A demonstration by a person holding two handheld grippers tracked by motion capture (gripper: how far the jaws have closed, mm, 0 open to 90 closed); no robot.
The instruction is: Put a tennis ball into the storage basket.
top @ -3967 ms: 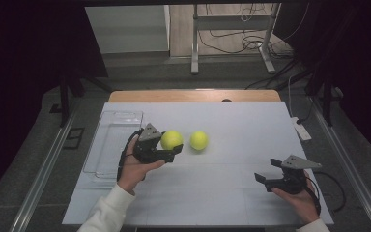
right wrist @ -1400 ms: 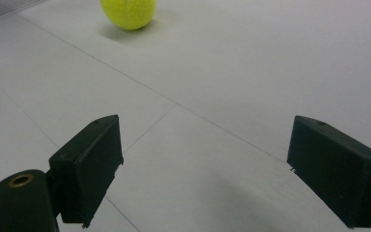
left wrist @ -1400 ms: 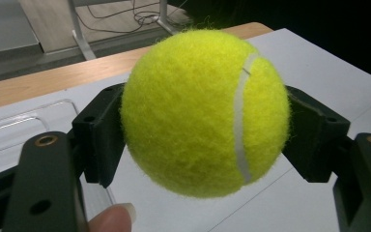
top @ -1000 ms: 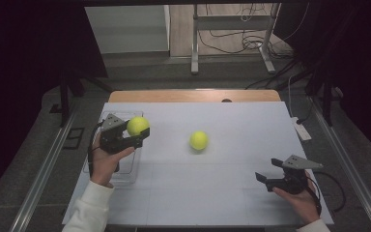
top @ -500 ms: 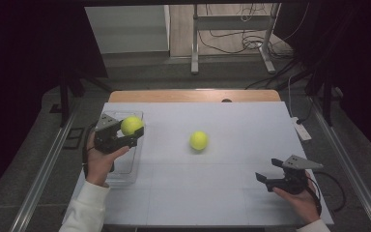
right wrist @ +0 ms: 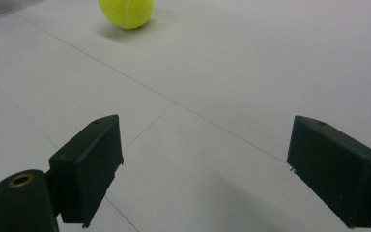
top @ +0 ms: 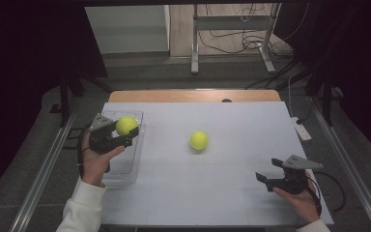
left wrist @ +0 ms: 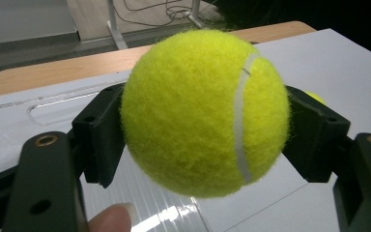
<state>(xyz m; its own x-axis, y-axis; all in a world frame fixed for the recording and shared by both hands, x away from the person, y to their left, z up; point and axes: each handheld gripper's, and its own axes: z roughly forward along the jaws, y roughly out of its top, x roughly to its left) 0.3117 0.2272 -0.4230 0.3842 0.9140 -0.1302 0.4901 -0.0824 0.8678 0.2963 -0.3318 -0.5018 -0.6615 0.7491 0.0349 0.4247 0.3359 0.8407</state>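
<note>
Leftward went the held tennis ball, carried from mid-bench to above the clear tray, likely for dropping in. High view: second ball waited on the bench. Left view: left hand-held gripper pinched its ball firmly. Right view: right hand-held gripper idled, spread wide.

Lab: dark curtains, floor cables
</note>
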